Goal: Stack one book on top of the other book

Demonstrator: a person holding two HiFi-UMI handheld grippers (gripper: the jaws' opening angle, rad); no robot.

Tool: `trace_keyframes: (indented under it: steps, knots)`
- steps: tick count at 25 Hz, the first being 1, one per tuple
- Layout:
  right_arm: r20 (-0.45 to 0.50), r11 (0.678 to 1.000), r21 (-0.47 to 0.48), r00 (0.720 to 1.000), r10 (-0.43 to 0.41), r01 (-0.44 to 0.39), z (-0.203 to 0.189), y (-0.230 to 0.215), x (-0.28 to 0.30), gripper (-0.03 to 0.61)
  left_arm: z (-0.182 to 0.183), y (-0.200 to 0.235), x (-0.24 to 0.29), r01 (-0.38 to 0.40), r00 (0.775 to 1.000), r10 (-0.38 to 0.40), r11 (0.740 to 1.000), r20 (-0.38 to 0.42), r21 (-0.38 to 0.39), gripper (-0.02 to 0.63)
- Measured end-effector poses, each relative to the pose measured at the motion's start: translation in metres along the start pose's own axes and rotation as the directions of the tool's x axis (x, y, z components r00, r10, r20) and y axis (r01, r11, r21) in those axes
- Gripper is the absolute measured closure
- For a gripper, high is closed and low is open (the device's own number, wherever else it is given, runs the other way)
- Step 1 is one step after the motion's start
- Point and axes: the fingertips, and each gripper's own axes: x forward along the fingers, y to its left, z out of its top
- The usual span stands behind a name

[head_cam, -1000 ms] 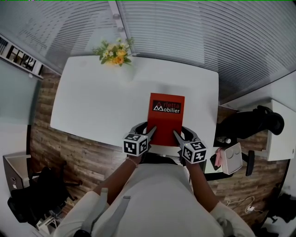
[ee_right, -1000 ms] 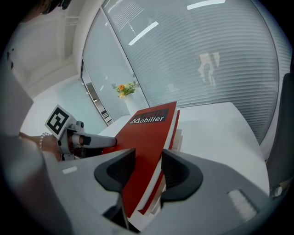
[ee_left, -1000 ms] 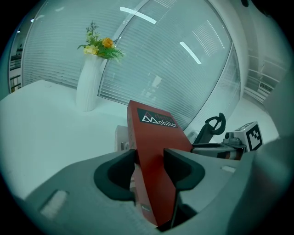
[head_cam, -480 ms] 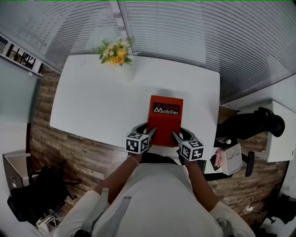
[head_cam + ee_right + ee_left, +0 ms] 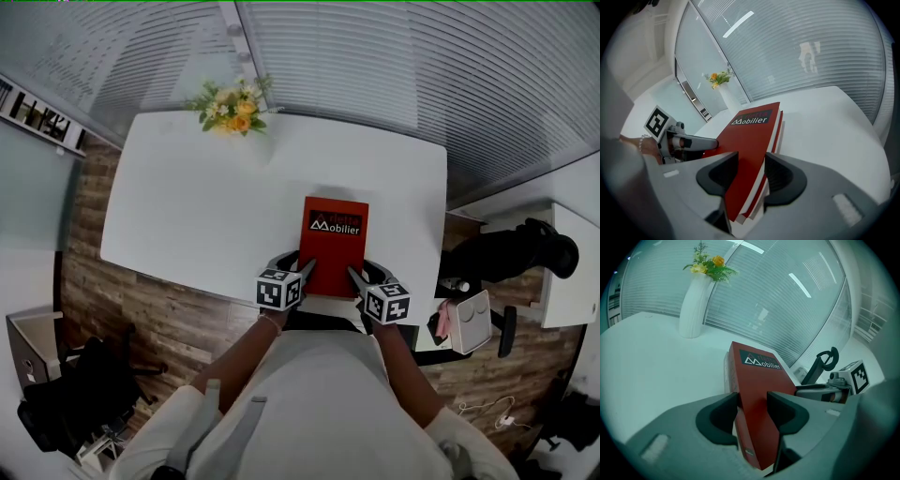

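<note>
A red book (image 5: 334,246) with a black title label lies lengthwise near the front edge of the white table (image 5: 187,206). My left gripper (image 5: 307,268) is shut on its near left corner, and my right gripper (image 5: 353,273) is shut on its near right corner. In the left gripper view the book (image 5: 757,394) runs between the jaws of that gripper (image 5: 752,409), both pads against it. The right gripper (image 5: 751,171) clamps the book (image 5: 750,140) by its page edge the same way. A pale book edge (image 5: 727,370) shows just under the red one; the rest of it is hidden.
A white vase of yellow flowers (image 5: 233,107) stands at the table's far edge, by the blind-covered glass wall. To the right of the table are a black chair (image 5: 511,248) and a small white cabinet (image 5: 469,321). Wood floor surrounds the table.
Both grippers have sunk toward the table with the red book still clamped between them. The book looks slightly smaller and lower in the head view.
</note>
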Motion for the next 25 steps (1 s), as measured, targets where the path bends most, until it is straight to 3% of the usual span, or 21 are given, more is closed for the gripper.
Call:
trace_keyframes:
  steps: [15, 25]
  knots:
    - [-0.029, 1.000, 0.005, 0.999, 0.015, -0.015, -0.0006, -0.0013, 0.0057, 0.403, 0.0002, 0.0041, 0.0037, 0.015, 1.000, -0.015, 1.000, -0.001, 0.018, 0.400]
    - [0.003, 0.999, -0.035, 0.999, -0.035, 0.035, 0.0080, -0.0062, -0.0007, 0.380, 0.0079, 0.0058, -0.0018, 0.031, 0.999, -0.031, 0.999, 0.016, 0.033, 0.394]
